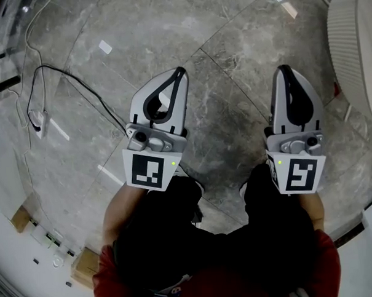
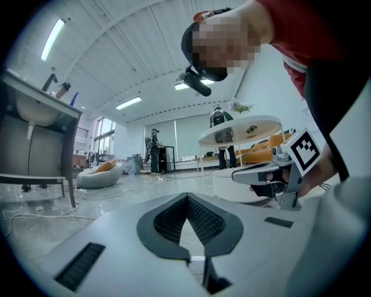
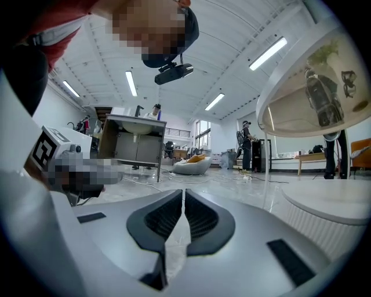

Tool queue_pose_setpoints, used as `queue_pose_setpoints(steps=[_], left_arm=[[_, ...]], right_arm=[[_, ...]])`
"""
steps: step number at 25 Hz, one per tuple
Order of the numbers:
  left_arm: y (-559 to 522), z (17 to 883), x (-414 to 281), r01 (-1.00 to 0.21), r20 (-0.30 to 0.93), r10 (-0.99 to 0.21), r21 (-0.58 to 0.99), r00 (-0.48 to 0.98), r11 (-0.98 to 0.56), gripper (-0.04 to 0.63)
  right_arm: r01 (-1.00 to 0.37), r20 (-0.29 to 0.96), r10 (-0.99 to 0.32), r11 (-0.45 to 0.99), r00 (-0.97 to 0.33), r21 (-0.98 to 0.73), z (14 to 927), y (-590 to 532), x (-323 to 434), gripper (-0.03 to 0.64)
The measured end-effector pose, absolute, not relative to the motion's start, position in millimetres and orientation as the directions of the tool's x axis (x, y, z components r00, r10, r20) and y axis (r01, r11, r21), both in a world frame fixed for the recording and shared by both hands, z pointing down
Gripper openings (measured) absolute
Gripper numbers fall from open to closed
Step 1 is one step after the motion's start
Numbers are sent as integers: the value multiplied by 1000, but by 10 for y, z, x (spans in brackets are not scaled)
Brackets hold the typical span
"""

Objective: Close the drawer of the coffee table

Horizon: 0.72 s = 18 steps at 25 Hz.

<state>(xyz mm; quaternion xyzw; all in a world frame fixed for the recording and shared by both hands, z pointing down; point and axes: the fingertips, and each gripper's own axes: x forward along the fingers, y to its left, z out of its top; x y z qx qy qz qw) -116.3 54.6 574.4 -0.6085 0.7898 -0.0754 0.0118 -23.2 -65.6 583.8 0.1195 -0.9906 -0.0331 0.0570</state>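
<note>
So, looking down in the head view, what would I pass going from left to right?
White plug with black cable → left gripper → right gripper → white ribbed furniture.

The floor is of large grey marble-like tiles with thin joints, and it is glossy. On it, at the left in the head view, a black cable runs in a curve to a small white socket block, and a thin white cable lies near it. Two brown cardboard boxes stand at the lower left, by the white wall. At the upper right a white ribbed round base stands on the tiles. In the left gripper view, a grey beanbag lies farther away on the floor, and the legs of a sink cabinet stand on it at the left.
</note>
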Motion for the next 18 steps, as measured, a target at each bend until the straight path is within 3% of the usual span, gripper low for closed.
queue_pose_setpoints(steps=[8, 18], left_arm=[[508, 5069, -1229, -944, 95, -960, -234, -262, 234, 12], [725, 2475, -1246, -929, 100, -935, -193, -340, 317, 12]], right_arm=[[-254, 99, -261, 964, -960, 81, 5032, -645, -344, 28], [-247, 134, -258, 965, -957, 90, 2484, -462, -403, 28]])
